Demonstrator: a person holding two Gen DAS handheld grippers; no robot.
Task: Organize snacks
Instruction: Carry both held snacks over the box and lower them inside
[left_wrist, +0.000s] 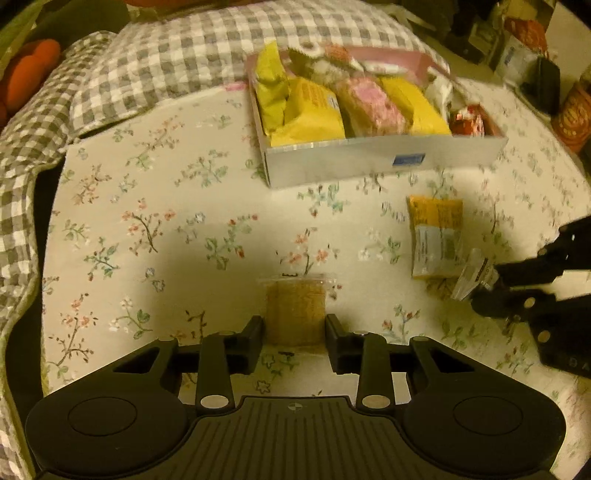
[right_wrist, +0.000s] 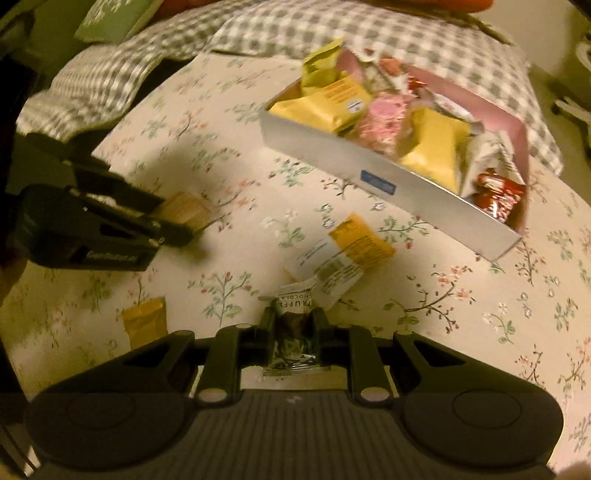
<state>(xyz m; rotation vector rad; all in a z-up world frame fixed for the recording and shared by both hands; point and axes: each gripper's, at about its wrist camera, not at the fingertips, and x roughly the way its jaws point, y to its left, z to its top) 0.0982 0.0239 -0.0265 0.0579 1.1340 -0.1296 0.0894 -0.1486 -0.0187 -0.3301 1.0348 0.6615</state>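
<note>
My left gripper (left_wrist: 295, 328) has its pads against the sides of a tan cake in a clear wrapper (left_wrist: 295, 310), which lies on the floral sheet. The right wrist view shows this gripper (right_wrist: 181, 225) on the same cake (right_wrist: 184, 208). My right gripper (right_wrist: 293, 317) is shut on a white and dark chocolate truffle packet (right_wrist: 295, 299), held slightly above the sheet. From the left wrist view it (left_wrist: 484, 291) grips the crinkled wrapper (left_wrist: 471, 277). A silver box (left_wrist: 369, 158) (right_wrist: 332, 155) with a pink inside holds yellow, pink and red snacks.
An orange-and-white packet (left_wrist: 436, 236) (right_wrist: 347, 254) lies loose in front of the box. A small golden packet (right_wrist: 144, 321) lies near the left. A grey checked blanket (left_wrist: 147, 66) (right_wrist: 110, 85) is bunched behind. Orange containers (left_wrist: 572, 110) stand far right.
</note>
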